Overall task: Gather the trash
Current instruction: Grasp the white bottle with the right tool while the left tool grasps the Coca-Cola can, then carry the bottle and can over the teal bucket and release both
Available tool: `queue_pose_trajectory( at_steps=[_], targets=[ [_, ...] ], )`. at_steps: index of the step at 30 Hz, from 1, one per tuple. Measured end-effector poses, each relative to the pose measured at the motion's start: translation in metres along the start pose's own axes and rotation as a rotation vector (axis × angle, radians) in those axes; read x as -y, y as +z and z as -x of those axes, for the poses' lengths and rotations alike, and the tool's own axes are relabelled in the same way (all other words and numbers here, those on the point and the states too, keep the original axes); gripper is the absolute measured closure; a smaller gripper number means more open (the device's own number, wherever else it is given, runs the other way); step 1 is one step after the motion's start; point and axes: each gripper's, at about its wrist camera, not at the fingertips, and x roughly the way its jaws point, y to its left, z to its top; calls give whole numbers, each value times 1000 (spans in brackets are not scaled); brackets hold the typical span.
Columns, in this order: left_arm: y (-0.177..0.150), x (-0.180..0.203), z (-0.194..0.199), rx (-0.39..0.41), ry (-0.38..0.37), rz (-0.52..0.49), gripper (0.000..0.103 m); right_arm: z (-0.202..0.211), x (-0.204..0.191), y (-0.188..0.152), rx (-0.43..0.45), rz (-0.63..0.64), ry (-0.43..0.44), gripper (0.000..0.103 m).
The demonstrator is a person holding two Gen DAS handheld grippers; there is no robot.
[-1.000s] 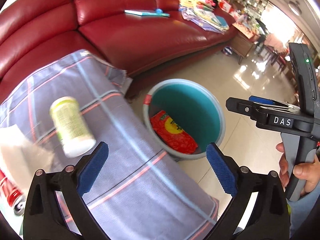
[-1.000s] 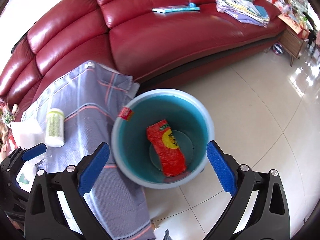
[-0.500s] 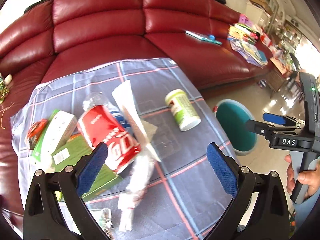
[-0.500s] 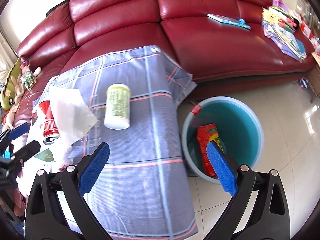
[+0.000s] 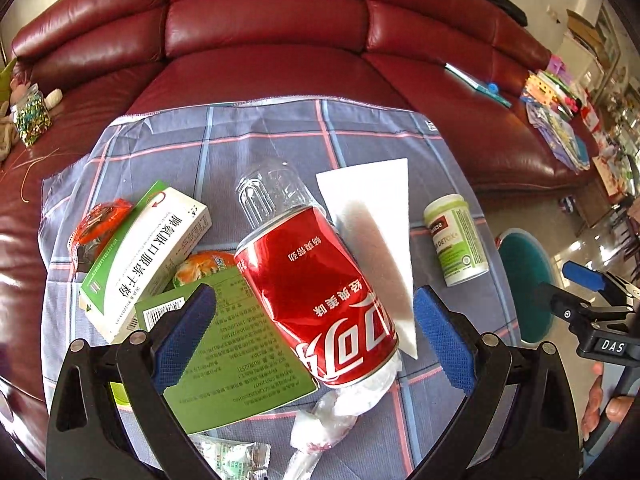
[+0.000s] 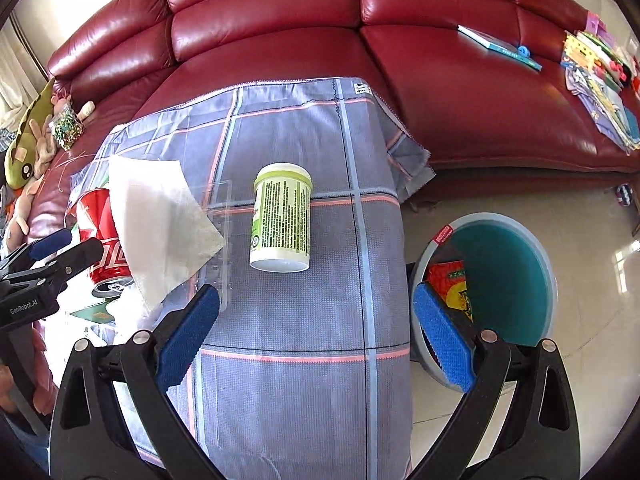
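The left gripper (image 5: 314, 334) has its blue fingers (image 5: 184, 336) spread wide apart, and they hold nothing. A red can (image 5: 316, 296) lies on its side in the gap between them, with room on both sides. A white sheet of paper (image 5: 372, 220) leans on the can. A clear plastic bottle (image 5: 272, 192) lies just behind the can. To the left are a white and green box (image 5: 148, 256) and a flat green card (image 5: 236, 344). An orange wrapper (image 5: 98, 220) sits beside the box.

The right gripper (image 6: 316, 334) is wide open too, and it holds nothing. It hangs over the checked cloth (image 6: 296, 320) that covers the tabletop. A little green and white jar (image 6: 282, 224) lies on its side on the cloth, ahead of the fingers (image 6: 442, 338) and not touching them. The jar is well apart from the pile of other trash.

A blue bin (image 6: 504, 296) stands on the shiny floor (image 6: 592, 360) just beside the tabletop, on the right. A red and yellow packet (image 6: 452, 284) lies inside the bin. Behind it all is a big red sofa (image 6: 320, 32).
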Motion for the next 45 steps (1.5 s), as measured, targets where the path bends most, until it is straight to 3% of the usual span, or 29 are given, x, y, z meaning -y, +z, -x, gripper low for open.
queue_pose_trajectory(
  at_steps=[7, 10, 14, 20, 22, 23, 37, 45],
  targets=[
    [3, 1, -28, -46, 42, 4, 4, -27, -6, 20, -36, 24, 9, 10],
    [2, -1, -34, -52, 20, 6, 24, -40, -12, 29, -46, 43, 15, 12],
    [1, -1, -31, -30, 5, -13, 32, -60, -19, 41, -71, 53, 36, 18],
    [-1, 1, -25, -11, -18, -38, 35, -91, -32, 49, -128, 63, 60, 36],
    [0, 1, -21, -1, -21, -38, 36, -100, -34, 47, -143, 65, 60, 54],
    [0, 0, -20, 4, -22, -37, 36, -102, -34, 45, -147, 67, 59, 54],
    [-7, 14, 33, 103, -46, -62, 36, -33, -25, 23, -29, 66, 38, 55],
    [-12, 50, 74, 165, -105, -146, 36, 19, -10, 4, 50, 58, 31, 55]
  ],
)
